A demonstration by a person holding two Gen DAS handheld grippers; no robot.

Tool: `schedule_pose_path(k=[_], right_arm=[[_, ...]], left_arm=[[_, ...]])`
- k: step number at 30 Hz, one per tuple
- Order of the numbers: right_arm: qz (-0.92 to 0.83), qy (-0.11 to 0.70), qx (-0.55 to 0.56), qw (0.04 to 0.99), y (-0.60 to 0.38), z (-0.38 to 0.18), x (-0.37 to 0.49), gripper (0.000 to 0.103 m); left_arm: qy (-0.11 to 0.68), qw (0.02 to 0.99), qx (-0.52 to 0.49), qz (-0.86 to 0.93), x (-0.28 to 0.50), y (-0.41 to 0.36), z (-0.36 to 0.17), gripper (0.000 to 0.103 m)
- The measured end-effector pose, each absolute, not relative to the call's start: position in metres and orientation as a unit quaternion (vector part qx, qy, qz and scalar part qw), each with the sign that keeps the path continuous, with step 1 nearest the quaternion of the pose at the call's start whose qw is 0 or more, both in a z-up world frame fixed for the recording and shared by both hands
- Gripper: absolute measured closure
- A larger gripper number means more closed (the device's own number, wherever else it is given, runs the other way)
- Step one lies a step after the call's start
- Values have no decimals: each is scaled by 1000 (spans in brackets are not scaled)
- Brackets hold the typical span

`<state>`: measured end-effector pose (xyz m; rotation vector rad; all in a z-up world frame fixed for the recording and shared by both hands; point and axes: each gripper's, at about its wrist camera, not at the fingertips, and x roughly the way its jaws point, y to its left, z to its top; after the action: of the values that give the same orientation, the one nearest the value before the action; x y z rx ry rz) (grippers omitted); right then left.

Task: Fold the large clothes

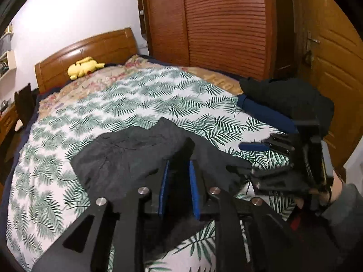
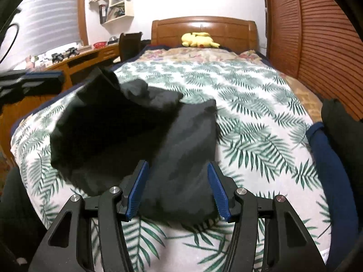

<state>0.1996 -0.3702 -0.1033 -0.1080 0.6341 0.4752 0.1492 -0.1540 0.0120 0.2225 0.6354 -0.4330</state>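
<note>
A dark grey garment (image 1: pixel 127 158) lies crumpled on the leaf-print bedspread (image 1: pixel 136 104) near the foot of the bed. In the left wrist view my left gripper (image 1: pixel 179 163) sits low over it, blue pads a narrow gap apart, cloth under and between them but not pinched. My right gripper (image 1: pixel 254 163) is at the garment's right end with the bedspread showing between its fingers. In the right wrist view the right gripper (image 2: pixel 177 163) stands wide open, the garment (image 2: pixel 109 131) bunched in front of and between its pads. The left gripper (image 2: pixel 31 79) shows at the far left.
A pile of black clothes (image 1: pixel 283 97) and a navy garment (image 1: pixel 267 115) lie at the bed's right edge. A yellow plush toy (image 2: pixel 199 39) rests by the wooden headboard. The wardrobe (image 1: pixel 226 22) and door (image 1: pixel 335 56) stand to the right, a desk (image 2: pixel 86 56) to the left.
</note>
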Motion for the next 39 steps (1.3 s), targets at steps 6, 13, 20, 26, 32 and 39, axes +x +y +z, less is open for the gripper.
schedule_pose_path(k=[6,13,20,26,32,39], right_arm=[[234,286,-38,928,-363,-79,207,48],[250,267,-24,931,-346,-60,221,48],[262,253,-34,931,-319,-50,235,47],[276,233,-16,932,-312,-36,234,47],[290,211,-17,933,-299,-27,226,47],[327,239,-51,913,-265,-42,225,42]], left_arm=[[300,931,102,-180,133,-118,13,79],[326,933,67,-134,136,-60,-16,78],[351,932,32,-91,135,-12,-45,77],[365,928,14,-71,131,14,-63,77],[373,926,5,-60,130,28,-73,76],[377,924,0,-63,131,28,-80,76]])
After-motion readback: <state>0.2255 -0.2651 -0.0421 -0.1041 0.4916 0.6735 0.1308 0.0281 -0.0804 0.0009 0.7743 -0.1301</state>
